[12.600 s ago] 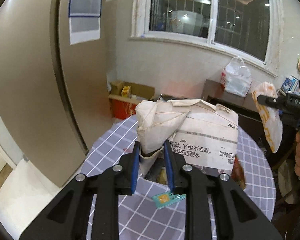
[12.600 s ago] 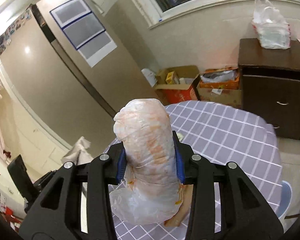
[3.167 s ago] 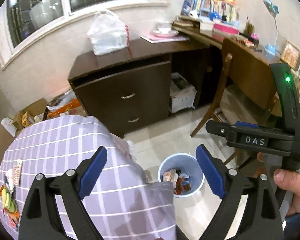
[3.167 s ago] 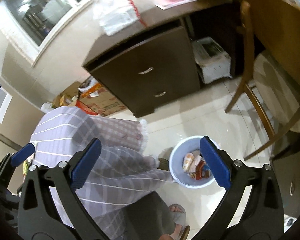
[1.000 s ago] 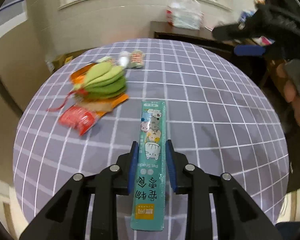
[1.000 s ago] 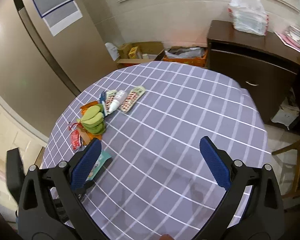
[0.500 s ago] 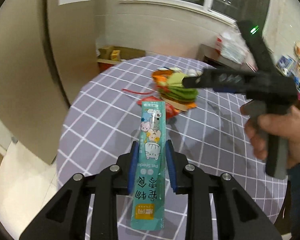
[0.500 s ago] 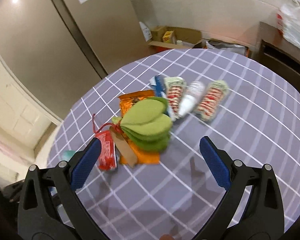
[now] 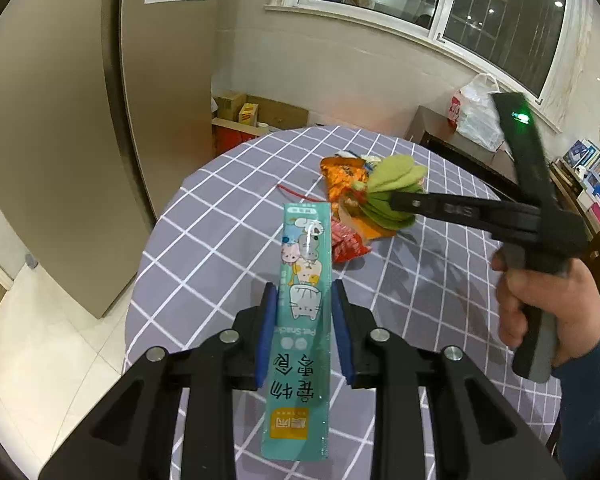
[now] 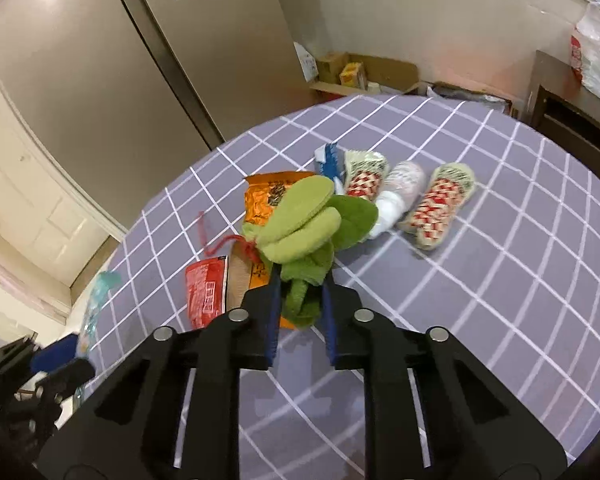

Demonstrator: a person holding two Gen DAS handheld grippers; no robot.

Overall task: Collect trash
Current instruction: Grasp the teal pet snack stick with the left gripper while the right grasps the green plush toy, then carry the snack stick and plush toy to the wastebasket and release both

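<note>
Presently listed, left to right. Left gripper [image 9: 303,312]: blue fingers [image 9: 267,332] pinching a teal pet-snack sachet [image 9: 303,320] by its long edges, the sachet lengthwise between them, its far end toward 12 o'clock, lifted clear of the tabletop [image 9: 228,216], a round top under a grey-lilac cloth with white checks. Red packet [image 10: 205,294]: flat on the cloth at 9 o'clock of the right gripper. Orange wrapper [image 10: 270,194]: beneath and beside the green bundle, toward 11 o'clock. Right gripper [image 10: 300,300]: its fingers [image 10: 273,312] have just closed and now pinch the lower end of a green leaf-like bundle [image 10: 312,224] tied with red string, the leaves fanning toward 12 o'clock. Blue-and-white wrapper [image 10: 330,159], two red-and-white patterned packets [image 10: 364,176] [image 10: 440,208] with a white plastic piece [image 10: 398,190] between them: in a row at 1 o'clock, just beside the bundle. A hand [image 9: 548,304] grips the right tool's handle.
</note>
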